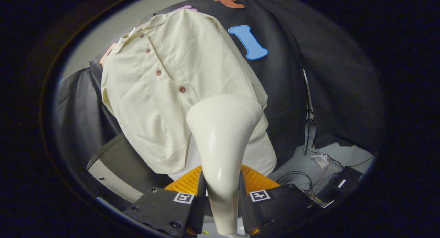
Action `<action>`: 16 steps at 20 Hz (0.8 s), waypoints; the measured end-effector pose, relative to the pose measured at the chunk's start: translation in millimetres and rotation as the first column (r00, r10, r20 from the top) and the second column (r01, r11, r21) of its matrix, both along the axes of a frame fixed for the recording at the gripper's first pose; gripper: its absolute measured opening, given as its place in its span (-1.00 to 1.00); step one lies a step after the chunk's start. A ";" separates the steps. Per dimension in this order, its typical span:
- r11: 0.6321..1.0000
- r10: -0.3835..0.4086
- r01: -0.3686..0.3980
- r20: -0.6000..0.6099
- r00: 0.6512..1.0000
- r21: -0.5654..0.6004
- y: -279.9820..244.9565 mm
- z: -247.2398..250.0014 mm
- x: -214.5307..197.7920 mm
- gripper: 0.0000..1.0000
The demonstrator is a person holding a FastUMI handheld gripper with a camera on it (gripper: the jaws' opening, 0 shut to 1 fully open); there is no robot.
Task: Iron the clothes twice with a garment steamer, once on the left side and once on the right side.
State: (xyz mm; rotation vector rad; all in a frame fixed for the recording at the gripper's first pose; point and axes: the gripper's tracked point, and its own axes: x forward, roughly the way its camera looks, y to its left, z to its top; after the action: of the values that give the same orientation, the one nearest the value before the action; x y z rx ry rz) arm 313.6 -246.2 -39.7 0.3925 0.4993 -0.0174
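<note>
Hand-held gripper [221, 196] clamped on garment steamer [223, 135], head near cream shirt [161, 93].

The steamer [223, 142] filled the gap between the fingers [196, 203] — its head met the shirt [161, 93]. Cables [309, 179] cluttered the floor beside it.

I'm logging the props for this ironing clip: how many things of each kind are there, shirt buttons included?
Shirt: 1
Garment steamer, gripper shut on it: 1
Red-brown buttons visible on the shirt: 4
Total: 6
</note>
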 end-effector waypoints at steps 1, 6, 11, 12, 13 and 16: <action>1.000 0.005 -0.005 0.014 1.000 -0.005 6.1 11.8 -7.5 -0.12; 0.997 0.053 -0.049 0.072 0.996 -0.054 44.5 67.3 -48.9 -0.12; 0.989 0.070 -0.046 0.172 0.983 -0.140 82.2 129.4 -72.9 -0.13; 0.987 0.077 -0.048 0.189 0.979 -0.151 92.3 142.0 -76.9 -0.12; 0.985 0.089 -0.056 0.207 0.974 -0.163 103.0 155.0 -81.0 -0.13; 0.979 0.130 -0.080 0.271 0.954 -0.187 138.8 196.4 -91.5 -0.13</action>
State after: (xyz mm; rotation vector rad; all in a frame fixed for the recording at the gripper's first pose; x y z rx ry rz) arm 222.1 -107.4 156.7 0.1913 0.2328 0.0973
